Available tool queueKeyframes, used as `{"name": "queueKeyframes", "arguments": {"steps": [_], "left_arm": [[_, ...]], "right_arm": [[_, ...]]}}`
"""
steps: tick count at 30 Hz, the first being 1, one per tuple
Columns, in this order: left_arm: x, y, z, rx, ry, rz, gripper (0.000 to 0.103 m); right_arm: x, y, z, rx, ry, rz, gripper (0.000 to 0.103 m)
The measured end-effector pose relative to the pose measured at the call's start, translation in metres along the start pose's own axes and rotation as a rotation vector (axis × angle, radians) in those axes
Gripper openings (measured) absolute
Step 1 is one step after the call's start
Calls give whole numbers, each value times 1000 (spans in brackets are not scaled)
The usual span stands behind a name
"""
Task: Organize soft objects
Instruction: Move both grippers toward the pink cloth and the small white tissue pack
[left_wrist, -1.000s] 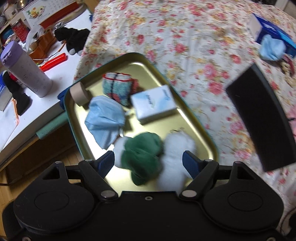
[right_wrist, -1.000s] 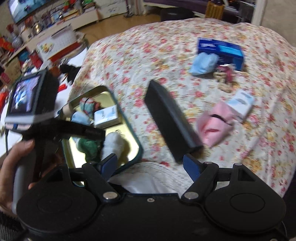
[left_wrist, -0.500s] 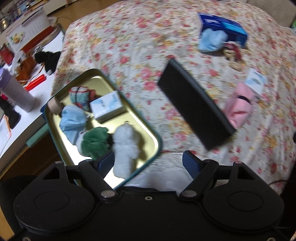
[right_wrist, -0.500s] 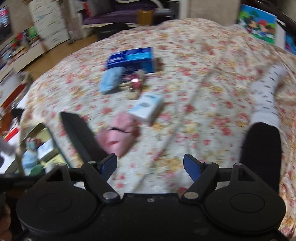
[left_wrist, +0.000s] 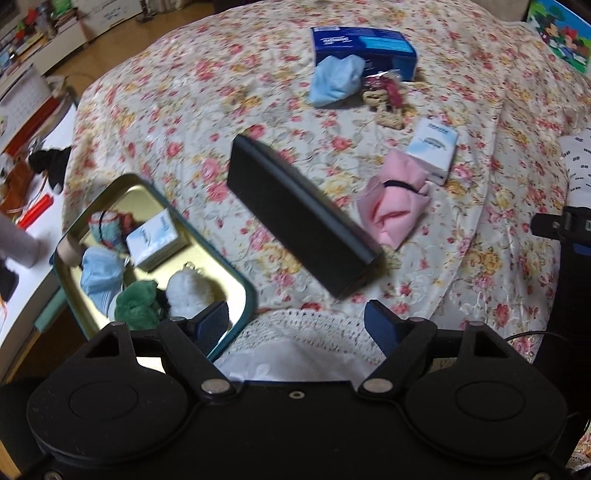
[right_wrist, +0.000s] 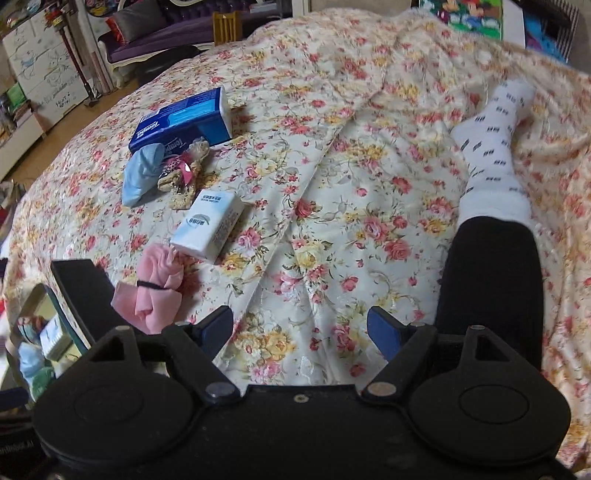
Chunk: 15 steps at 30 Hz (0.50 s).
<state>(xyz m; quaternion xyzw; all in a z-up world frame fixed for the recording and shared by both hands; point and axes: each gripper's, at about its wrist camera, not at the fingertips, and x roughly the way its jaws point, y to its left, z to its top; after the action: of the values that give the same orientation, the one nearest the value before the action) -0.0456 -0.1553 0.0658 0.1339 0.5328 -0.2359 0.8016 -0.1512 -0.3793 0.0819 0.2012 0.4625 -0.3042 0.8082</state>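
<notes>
Left tool (left_wrist: 297, 325) hangs spread, empty, above the gold metal tray (left_wrist: 221, 258) edge. Right tool (right_wrist: 300, 330) spread, empty, over the floral bed (right_wrist: 332, 184); crumpled pink cloth (right_wrist: 153, 295) lies just left.

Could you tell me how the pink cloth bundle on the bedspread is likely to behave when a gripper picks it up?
The pink cloth bundle looks soft and creased, so it would probably squash and droop. A black hair tie cinches its middle, so it will likely stay bunched. It seems light.

Gold tray (right_wrist: 44, 295) mostly behind black case (right_wrist: 79, 291), cut by frame edge.
</notes>
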Motion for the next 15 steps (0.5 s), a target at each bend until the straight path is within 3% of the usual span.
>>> {"name": "queueKeyframes", "arguments": {"steps": [5,15], "left_arm": [[7,-10,13,33,3,-7,77],[22,-19,30,69,25,-19,77]], "right_arm": [[18,-4,17,40,13,35,78],[61,39,66,-74,17,21,79]]}}
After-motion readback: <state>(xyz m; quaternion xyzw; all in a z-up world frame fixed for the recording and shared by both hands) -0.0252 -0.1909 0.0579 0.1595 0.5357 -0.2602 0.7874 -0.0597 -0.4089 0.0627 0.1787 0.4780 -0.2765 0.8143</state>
